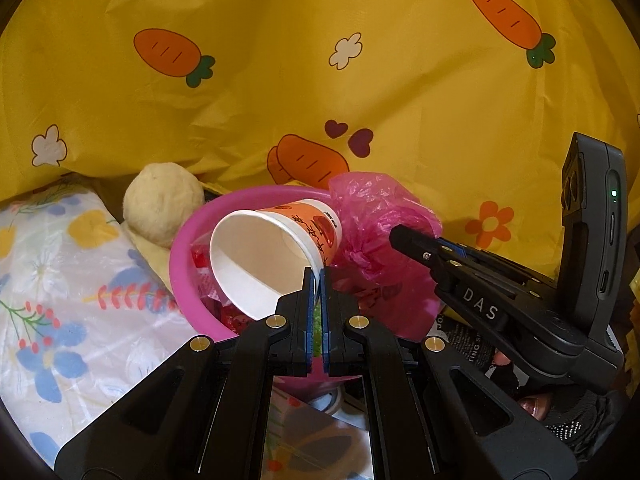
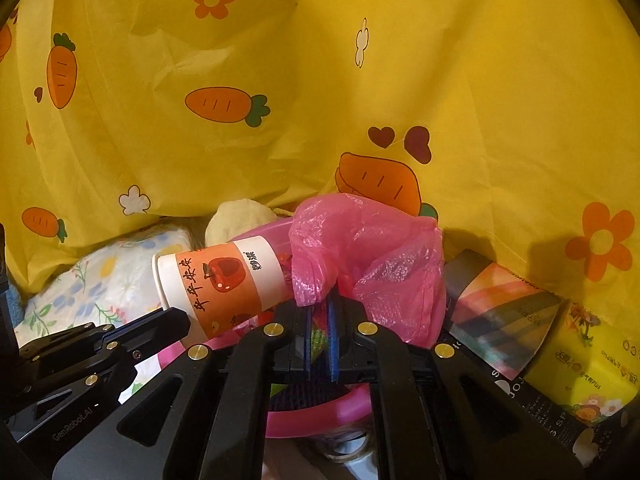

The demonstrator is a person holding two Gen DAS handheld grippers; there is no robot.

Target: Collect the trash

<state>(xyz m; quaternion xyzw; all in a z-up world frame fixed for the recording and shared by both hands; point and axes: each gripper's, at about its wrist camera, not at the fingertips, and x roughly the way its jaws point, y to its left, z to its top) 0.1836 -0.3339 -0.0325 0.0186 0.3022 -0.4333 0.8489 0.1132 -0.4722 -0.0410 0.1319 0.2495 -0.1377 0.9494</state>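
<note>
Paper cup (image 1: 276, 256) hangs tipped over the pink basin (image 1: 184, 264), mouth toward the left wrist camera, its rim pinched between the clenched jaws of the left gripper (image 1: 317, 280); it looks light and thin-walled, so a gentle hold at the stiffer rim seems wise. From the right wrist, the right gripper (image 2: 320, 312) bites the soft pink plastic bag (image 2: 368, 256), which would crumple anywhere.

Cup (image 1: 276, 256) lies tipped over the basin (image 1: 184, 256), bag (image 1: 376, 220) right of it.
</note>
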